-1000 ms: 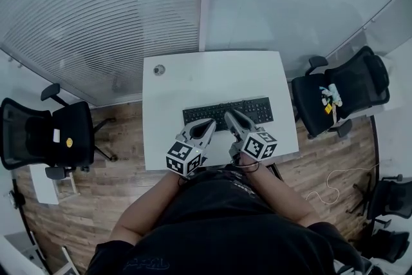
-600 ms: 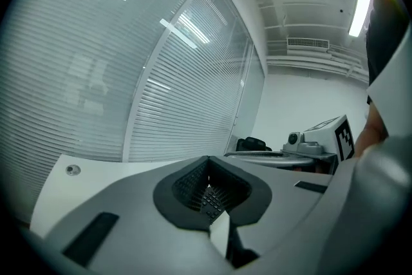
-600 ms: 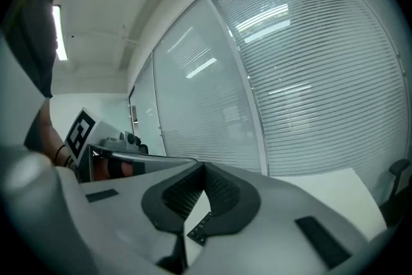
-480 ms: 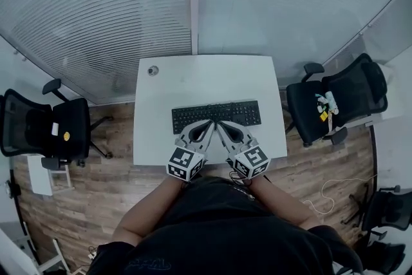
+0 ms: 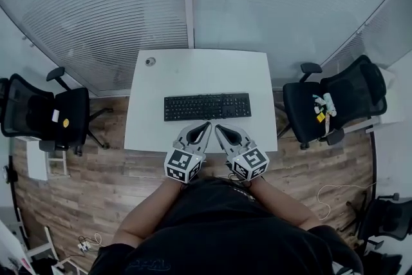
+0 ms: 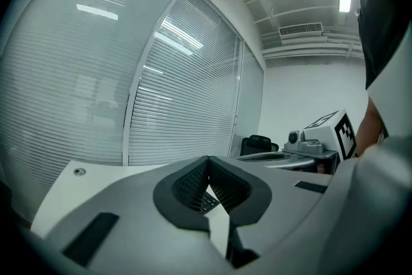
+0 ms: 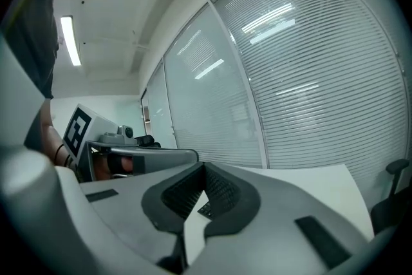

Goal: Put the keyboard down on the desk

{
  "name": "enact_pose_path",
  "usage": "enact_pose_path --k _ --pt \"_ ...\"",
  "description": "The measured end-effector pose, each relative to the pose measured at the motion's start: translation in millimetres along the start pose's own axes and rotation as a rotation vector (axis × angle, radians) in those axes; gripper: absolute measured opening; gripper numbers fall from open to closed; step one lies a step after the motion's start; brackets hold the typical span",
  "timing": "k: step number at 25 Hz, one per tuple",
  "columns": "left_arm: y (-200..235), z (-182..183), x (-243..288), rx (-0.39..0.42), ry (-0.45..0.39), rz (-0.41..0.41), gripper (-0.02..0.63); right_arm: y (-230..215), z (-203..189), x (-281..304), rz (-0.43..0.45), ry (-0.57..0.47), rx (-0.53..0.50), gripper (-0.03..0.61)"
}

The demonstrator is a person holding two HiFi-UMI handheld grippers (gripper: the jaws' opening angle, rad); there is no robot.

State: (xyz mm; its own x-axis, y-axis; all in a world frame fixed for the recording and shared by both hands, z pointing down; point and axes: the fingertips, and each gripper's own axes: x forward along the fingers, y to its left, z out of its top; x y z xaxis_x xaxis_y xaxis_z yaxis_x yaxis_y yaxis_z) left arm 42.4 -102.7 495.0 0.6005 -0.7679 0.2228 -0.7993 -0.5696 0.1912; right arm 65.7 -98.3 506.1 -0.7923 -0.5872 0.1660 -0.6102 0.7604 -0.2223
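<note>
The black keyboard (image 5: 207, 106) lies flat on the white desk (image 5: 199, 74), roughly parallel to its front edge. Both grippers hover over the desk's near edge, a short gap away from the keyboard and touching nothing. My left gripper (image 5: 205, 126) is shut and empty, and my right gripper (image 5: 219, 129) beside it is shut and empty too. In the left gripper view the jaws (image 6: 207, 167) meet at their tips, with a sliver of keyboard (image 6: 210, 201) showing behind them. The right gripper view shows the same: jaws (image 7: 205, 167) together, keyboard (image 7: 205, 210) beyond.
A small round grommet (image 5: 150, 61) sits at the desk's far left corner. Black office chairs stand left (image 5: 48, 116) and right (image 5: 335, 96) of the desk, the right one holding small items. A blinds-covered glass wall lies behind the desk; the floor is wood.
Both grippers have drawn back from the keyboard's front edge toward the person. The keyboard stays lying on the desk, now apart from both.
</note>
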Motion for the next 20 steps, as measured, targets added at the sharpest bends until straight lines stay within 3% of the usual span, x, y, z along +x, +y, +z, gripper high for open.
enact_pose_path --k 11,20 --pt "-75.5 -31.8 -45.9 0.005 0.017 0.073 0.015 42.6 -27.8 -72.7 0.072 0.01 0.024 0.023" --pt "-94.9 -45.0 -81.1 -0.003 0.018 0.084 0.015 78.3 -35.5 -95.6 0.08 0.016 0.01 0.023"
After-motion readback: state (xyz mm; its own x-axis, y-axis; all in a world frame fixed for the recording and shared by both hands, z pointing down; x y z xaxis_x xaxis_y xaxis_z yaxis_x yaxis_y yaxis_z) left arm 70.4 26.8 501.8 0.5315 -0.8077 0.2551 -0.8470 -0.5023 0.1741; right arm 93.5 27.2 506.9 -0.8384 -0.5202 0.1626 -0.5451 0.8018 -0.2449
